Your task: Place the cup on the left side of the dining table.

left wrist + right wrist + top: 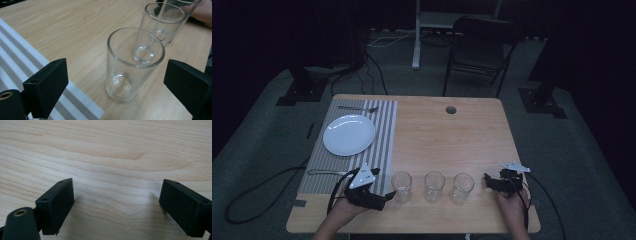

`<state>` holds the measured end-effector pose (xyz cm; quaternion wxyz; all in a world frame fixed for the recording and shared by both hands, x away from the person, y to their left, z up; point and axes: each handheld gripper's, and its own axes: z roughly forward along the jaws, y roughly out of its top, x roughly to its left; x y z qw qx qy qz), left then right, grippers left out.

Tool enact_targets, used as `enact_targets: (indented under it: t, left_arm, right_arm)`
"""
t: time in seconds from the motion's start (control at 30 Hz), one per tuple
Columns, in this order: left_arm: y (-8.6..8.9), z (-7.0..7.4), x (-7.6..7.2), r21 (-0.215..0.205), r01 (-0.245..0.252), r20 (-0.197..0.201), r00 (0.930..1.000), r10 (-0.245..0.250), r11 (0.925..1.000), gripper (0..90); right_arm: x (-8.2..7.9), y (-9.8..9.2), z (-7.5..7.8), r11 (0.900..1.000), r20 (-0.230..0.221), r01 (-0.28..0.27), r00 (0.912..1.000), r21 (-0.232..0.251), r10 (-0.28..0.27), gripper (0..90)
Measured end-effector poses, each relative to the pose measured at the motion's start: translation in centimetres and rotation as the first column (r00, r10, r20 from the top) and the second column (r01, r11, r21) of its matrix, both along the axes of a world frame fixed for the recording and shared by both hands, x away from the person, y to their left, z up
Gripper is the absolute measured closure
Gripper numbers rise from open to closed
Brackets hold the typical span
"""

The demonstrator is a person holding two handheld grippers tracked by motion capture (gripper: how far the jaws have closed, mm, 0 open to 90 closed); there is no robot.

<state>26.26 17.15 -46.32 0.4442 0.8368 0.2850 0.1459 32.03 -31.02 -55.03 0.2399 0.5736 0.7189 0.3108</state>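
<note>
the left gripper [117,82] has its jaws wide apart, aimed at the first glass [132,65] beside the striped mat [30,60]. slide in slowly, keep the glass in the middle, then squeeze softly

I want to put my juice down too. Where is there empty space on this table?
The big bare wood between the striped placemat and the table's right edge, behind the three glasses, is free. The near edge is crowded: glasses in a row, left gripper and right gripper at either end. The plate fills much of the mat.
</note>
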Motion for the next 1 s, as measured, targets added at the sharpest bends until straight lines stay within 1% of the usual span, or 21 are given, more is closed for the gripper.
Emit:
enact_targets:
  t: [0.03, 0.07, 0.17, 0.2, 0.23, 0.27, 0.33, 0.4, 0.43, 0.5, 0.57, 0.7, 0.73, 0.77, 0.83, 0.87, 1.0]
  left_arm:
    - [-0.2, 0.0, 0.1, 0.004, 0.004, 0.002, 1.0000, -0.004, 1.0000, 6.1]
    - [-0.4, 0.1, 0.2, -0.003, 0.013, -0.004, 0.9999, -0.013, 0.9999, 6.1]
    - [-1.0, 0.3, 0.3, -0.004, 0.029, -0.002, 0.9996, -0.029, 0.9996, 6.1]
    - [-1.2, 0.4, 0.3, 0.001, 0.033, 0.004, 0.9995, -0.033, 0.9995, 6.1]
    - [-1.4, 0.5, 0.4, -0.001, 0.045, -0.001, 0.9990, -0.045, 0.9990, 6.1]
    - [-1.7, 0.6, 0.4, 0.001, 0.045, 0.005, 0.9990, -0.045, 0.9990, 6.1]
    - [-2.1, 0.7, 0.5, 0.000, 0.059, 0.000, 0.9982, -0.059, 0.9982, 6.1]
    - [-2.6, 0.8, 0.6, 0.012, 0.072, -0.001, 0.9974, -0.072, 0.9973, 6.1]
    - [-2.8, 0.8, 0.6, 0.018, 0.071, 0.004, 0.9975, -0.071, 0.9973, 6.1]
    - [-3.2, 0.7, 0.7, 0.022, 0.081, -0.004, 0.9967, -0.081, 0.9965, 6.1]
    - [-3.4, 0.7, 0.8, 0.022, 0.087, -0.009, 0.9962, -0.087, 0.9960, 6.1]
    - [-3.8, 1.0, 1.0, 0.016, 0.090, -0.007, 0.9959, -0.090, 0.9958, 6.1]
    - [-3.9, 1.0, 1.1, 0.014, 0.099, -0.010, 0.9950, -0.099, 0.9950, 6.1]
    - [-4.1, 1.1, 1.1, 0.016, 0.096, -0.005, 0.9954, -0.096, 0.9953, 6.1]
    - [-4.4, 1.1, 1.3, 0.012, 0.111, -0.012, 0.9938, -0.111, 0.9938, 6.1]
    - [-4.6, 1.2, 1.3, 0.020, 0.106, -0.006, 0.9943, -0.106, 0.9941, 6.1]
    - [-5.5, 1.4, 1.5, 0.029, 0.129, -0.007, 0.9917, -0.128, 0.9913, 6.1]
  right_arm:
    - [0.0, 0.0, 0.0, 1.000, 0.000, 0.000, 1.0000, 0.000, 0.000, 12.1]
    - [0.0, 0.0, 0.0, 1.000, 0.000, 0.000, 1.0000, 0.000, 0.000, 12.1]
    - [0.0, 0.0, 0.0, 1.000, 0.000, 0.000, 1.0000, 0.000, 0.000, 12.1]
    - [0.0, 0.0, 0.0, 1.000, -0.001, 0.000, 1.0000, 0.000, 0.000, 12.1]
    - [0.0, 0.0, 0.0, 1.000, 0.000, 0.000, 1.0000, 0.000, 0.000, 12.1]
    - [0.0, 0.0, 0.0, 1.000, 0.000, 0.000, 1.0000, 0.000, 0.000, 12.1]
    - [0.0, 0.0, 0.0, 1.000, 0.000, 0.000, 1.0000, 0.000, 0.000, 12.1]
    - [0.0, 0.0, 0.0, 1.000, 0.000, 0.000, 1.0000, 0.000, 0.000, 12.1]
    - [0.0, 0.0, 0.0, 1.000, 0.000, 0.000, 1.0000, 0.000, 0.000, 12.1]
    - [0.0, 0.0, 0.0, 1.000, 0.000, 0.000, 1.0000, 0.000, 0.000, 12.1]
    - [0.0, 0.0, 0.0, 1.000, 0.000, 0.000, 1.0000, 0.000, 0.000, 12.1]
    - [0.0, 0.0, 0.0, 1.000, 0.000, 0.000, 1.0000, 0.000, 0.000, 12.1]
    - [0.0, 0.0, 0.0, 1.000, 0.000, 0.000, 1.0000, 0.000, 0.000, 12.1]
    - [0.0, 0.0, 0.0, 1.000, 0.000, 0.000, 1.0000, 0.000, 0.000, 12.1]
    - [0.0, 0.0, 0.0, 1.000, 0.000, 0.000, 1.0000, -0.001, 0.000, 12.1]
    - [0.0, 0.0, 0.0, 1.000, 0.000, -0.001, 1.0000, -0.001, 0.001, 12.1]
    - [0.0, 0.0, 0.0, 1.000, 0.000, -0.001, 1.0000, -0.001, 0.001, 12.1]
